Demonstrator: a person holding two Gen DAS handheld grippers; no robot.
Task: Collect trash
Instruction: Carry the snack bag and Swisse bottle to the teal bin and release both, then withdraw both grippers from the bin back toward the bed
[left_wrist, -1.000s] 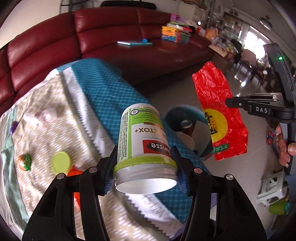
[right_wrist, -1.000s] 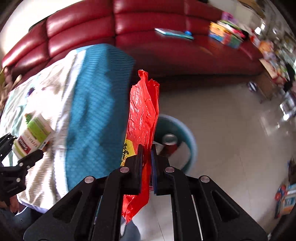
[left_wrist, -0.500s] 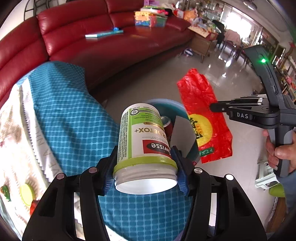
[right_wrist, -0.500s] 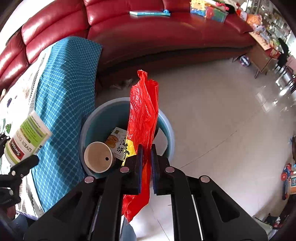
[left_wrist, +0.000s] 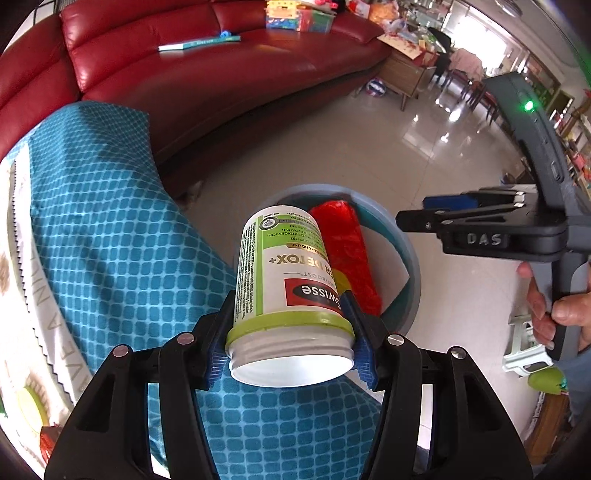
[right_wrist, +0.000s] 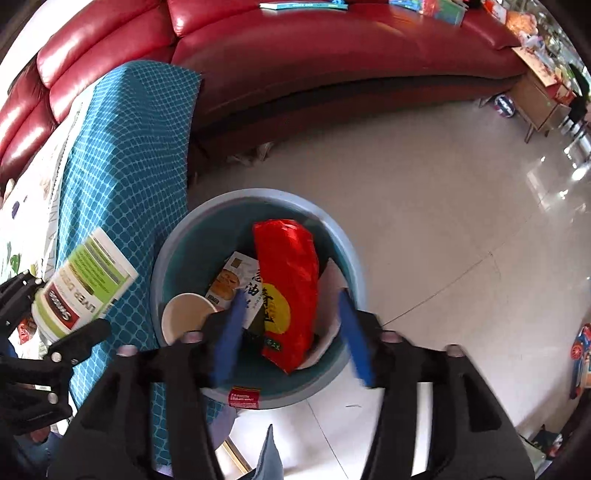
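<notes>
My left gripper (left_wrist: 291, 354) is shut on a white and green Swisse supplement bottle (left_wrist: 288, 280), lidless, held above the table edge, short of the blue trash bin (left_wrist: 406, 254). The bottle also shows in the right wrist view (right_wrist: 85, 284). My right gripper (right_wrist: 291, 332) is open and empty right above the bin (right_wrist: 343, 243). A red snack bag (right_wrist: 288, 288) lies in the bin, with a paper cup (right_wrist: 184, 317) and a printed packet (right_wrist: 232, 280). The red bag shows in the left view (left_wrist: 347, 254) too.
A table with a teal checked cloth (left_wrist: 92, 221) is at the left. A red sofa (right_wrist: 332, 55) stands behind, with a book (left_wrist: 199, 42) on it. A yellow-green lid (left_wrist: 31, 406) lies on the table. Tiled floor (right_wrist: 461, 221) surrounds the bin.
My right gripper opened and let go of the red bag, which dropped into the bin. My left gripper carried the bottle further toward the bin.
</notes>
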